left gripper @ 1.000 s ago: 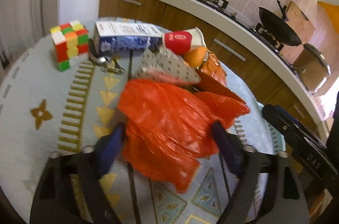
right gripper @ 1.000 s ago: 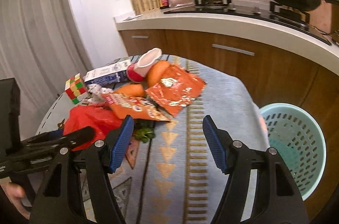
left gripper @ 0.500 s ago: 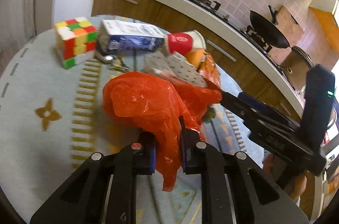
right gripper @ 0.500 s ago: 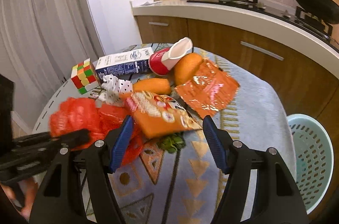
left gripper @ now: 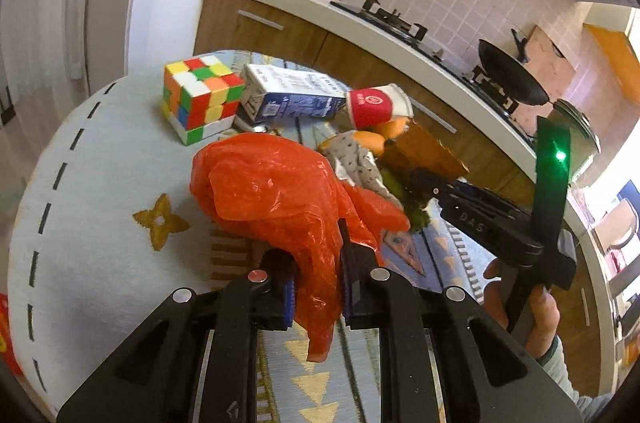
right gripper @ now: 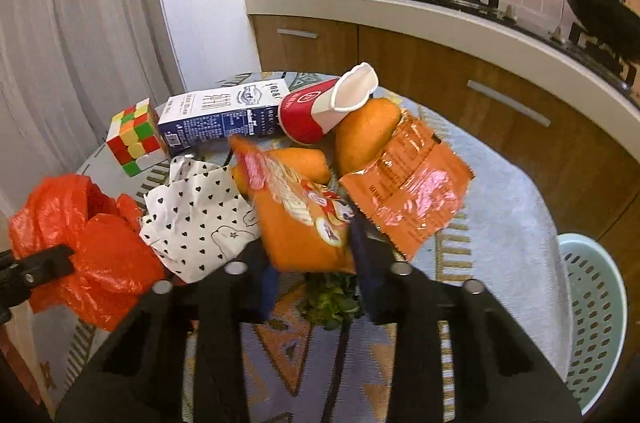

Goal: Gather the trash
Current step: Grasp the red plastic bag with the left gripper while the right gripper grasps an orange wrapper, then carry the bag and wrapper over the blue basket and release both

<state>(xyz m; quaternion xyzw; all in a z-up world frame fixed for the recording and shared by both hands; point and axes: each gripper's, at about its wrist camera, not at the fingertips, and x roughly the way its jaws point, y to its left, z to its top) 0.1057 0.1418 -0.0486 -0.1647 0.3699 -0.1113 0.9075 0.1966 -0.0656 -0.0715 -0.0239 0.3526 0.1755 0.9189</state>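
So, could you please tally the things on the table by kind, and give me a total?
Plastic bags: 1, the red bag in the left gripper
Snack packets: 2, the first in the right gripper
Milk cartons: 1
Paper cups: 1
Orange bread rolls: 2
Puzzle cubes: 1
Heart-print wrappers: 1
Leafy scraps: 1
Total: 10

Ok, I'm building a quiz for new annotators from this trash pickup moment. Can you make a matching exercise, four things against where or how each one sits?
Things:
1. red plastic bag
2. orange snack packet
3. paper cup
4. puzzle cube

States:
a. lying on its side against the milk carton
b. between the right gripper fingers
c. standing at the tablecloth's far left
d. pinched in the left gripper

Pairs: 1-d, 2-b, 3-a, 4-c
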